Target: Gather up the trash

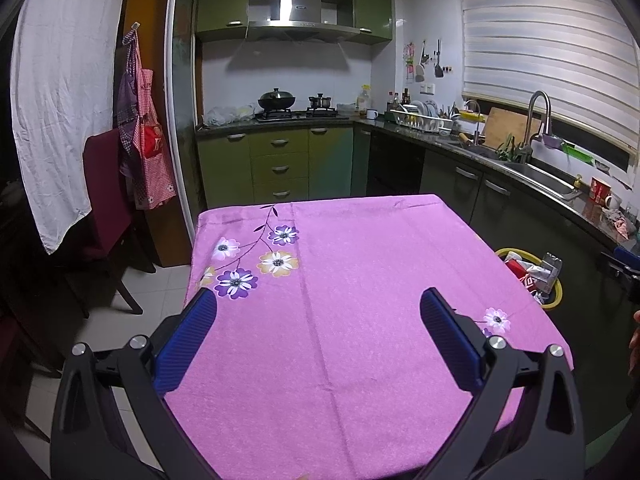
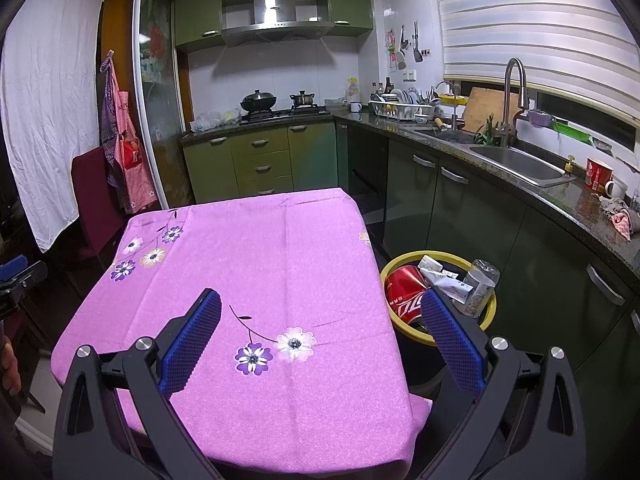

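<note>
Trash fills the yellow-rimmed bin (image 2: 438,336) on the floor just beside the right edge of the counter (image 2: 260,264): a crushed red can (image 2: 404,296), a crumpled white wrapper (image 2: 442,278) and a clear plastic bottle (image 2: 482,286) leaning against the rim. From the left wrist view the same bin (image 1: 554,300) peeks out past the far right edge of the pink flowered cloth (image 1: 340,300) that covers the counter. The left tool (image 1: 318,316) hangs above the near part of the cloth with its blue fingers (image 1: 200,320) spread wide and nothing between them. The right tool (image 2: 320,316) is likewise spread and empty; its right finger (image 2: 448,328) overlaps the bin in the picture. Beyond the counter stand green cabinets (image 2: 260,160), a stove with pots (image 2: 276,106) and, along the right wall, a steel sink (image 2: 520,160).
</note>
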A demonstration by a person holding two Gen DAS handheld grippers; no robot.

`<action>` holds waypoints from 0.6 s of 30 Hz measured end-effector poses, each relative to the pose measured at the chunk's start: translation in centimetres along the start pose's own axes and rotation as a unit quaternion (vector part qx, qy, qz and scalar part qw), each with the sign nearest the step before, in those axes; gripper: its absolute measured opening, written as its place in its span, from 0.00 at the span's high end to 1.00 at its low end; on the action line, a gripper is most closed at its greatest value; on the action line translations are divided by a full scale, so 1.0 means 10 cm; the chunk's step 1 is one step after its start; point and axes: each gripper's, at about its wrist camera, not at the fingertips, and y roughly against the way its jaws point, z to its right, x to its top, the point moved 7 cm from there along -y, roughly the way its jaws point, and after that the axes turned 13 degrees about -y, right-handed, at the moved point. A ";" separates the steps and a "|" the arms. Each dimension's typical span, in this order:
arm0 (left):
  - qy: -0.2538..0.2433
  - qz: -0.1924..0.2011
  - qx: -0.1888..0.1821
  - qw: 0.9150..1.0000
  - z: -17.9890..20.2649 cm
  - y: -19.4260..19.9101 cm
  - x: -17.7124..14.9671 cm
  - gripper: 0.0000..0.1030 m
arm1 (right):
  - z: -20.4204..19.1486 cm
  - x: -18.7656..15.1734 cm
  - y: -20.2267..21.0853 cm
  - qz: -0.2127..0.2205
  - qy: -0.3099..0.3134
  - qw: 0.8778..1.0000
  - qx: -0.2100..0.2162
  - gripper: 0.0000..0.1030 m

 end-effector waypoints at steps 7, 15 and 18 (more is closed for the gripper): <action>-0.005 -0.003 -0.002 1.000 0.00 -0.02 -0.01 0.06 | 0.00 0.00 -0.01 0.000 0.000 1.000 0.000 0.04; -0.006 -0.002 -0.006 1.000 0.02 -0.03 -0.01 0.06 | 0.00 -0.02 -0.02 0.001 0.000 1.000 -0.001 0.04; -0.009 0.000 -0.012 1.000 0.05 -0.04 0.00 0.06 | 0.01 -0.03 -0.03 -0.001 0.000 1.000 -0.002 0.04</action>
